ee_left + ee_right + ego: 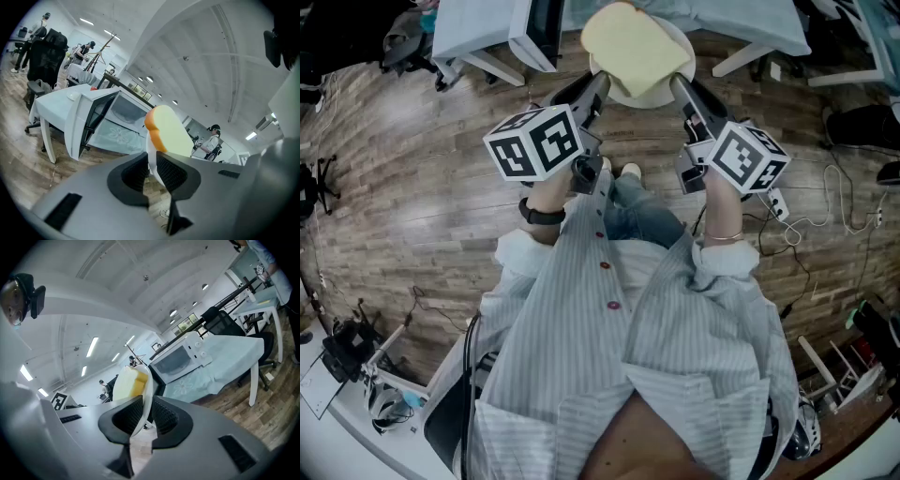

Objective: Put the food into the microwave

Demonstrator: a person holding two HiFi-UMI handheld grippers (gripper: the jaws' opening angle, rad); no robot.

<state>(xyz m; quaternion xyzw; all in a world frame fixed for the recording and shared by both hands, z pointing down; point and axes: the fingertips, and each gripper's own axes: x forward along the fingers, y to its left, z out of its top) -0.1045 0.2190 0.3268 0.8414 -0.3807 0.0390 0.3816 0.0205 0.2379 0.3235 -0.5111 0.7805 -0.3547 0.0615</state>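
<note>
A slice of toast lies on a white plate, which I hold up in front of me from both sides. My left gripper is shut on the plate's left rim and my right gripper on its right rim. In the left gripper view the plate stands edge-on between the pads of my left gripper, with the toast above. Ahead is the white microwave with its door swung open. In the right gripper view my right gripper pinches the plate under the toast, and the microwave is beyond.
The microwave stands on a table with a pale cloth and white legs. Office chairs and several people are further back. Cables and a power strip lie on the wood floor to my right.
</note>
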